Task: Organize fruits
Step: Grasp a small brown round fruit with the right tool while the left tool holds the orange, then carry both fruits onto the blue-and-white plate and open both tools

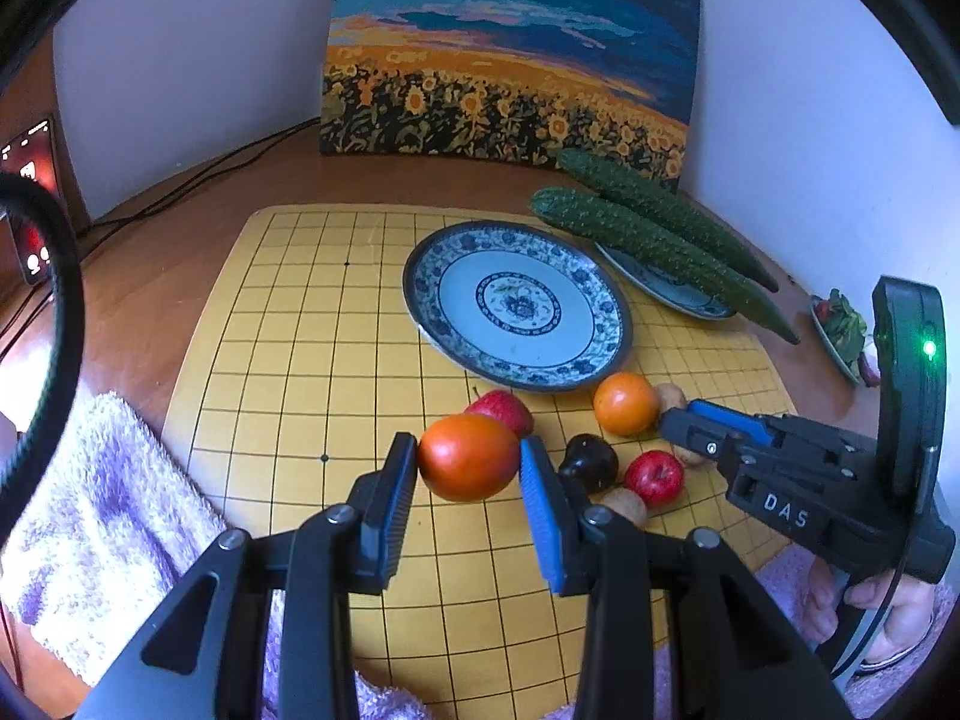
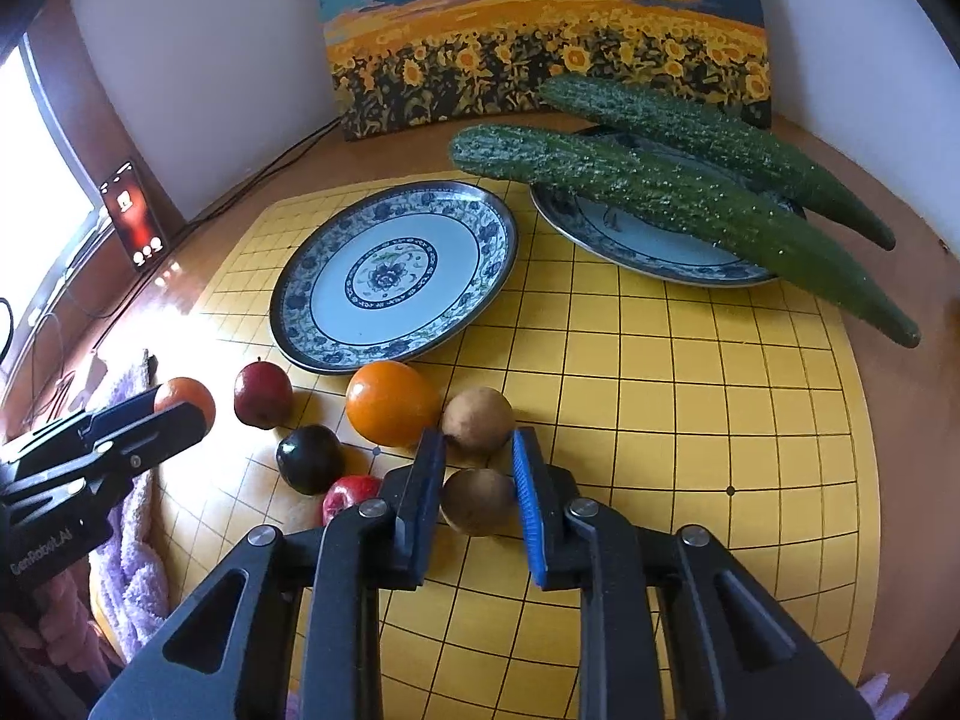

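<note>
My left gripper (image 1: 468, 465) is shut on an orange-red tomato-like fruit (image 1: 468, 463) and holds it just above the yellow grid board (image 1: 288, 360). My right gripper (image 2: 478, 480) is shut on a brown kiwi-like fruit (image 2: 477, 501) low over the board. A blue-patterned empty plate (image 1: 516, 300) lies behind the fruit cluster: an orange (image 2: 390, 402), a second brown fruit (image 2: 478, 418), a dark plum (image 2: 309, 457), a red apple (image 2: 347, 495) and a dark red fruit (image 2: 262, 393).
Two long cucumbers (image 2: 660, 186) lie across a second patterned plate (image 2: 636, 240) at the back right. A sunflower painting (image 1: 510, 54) leans on the wall. A purple towel (image 1: 102, 516) lies left of the board. A phone (image 2: 133, 213) stands at the left with cables.
</note>
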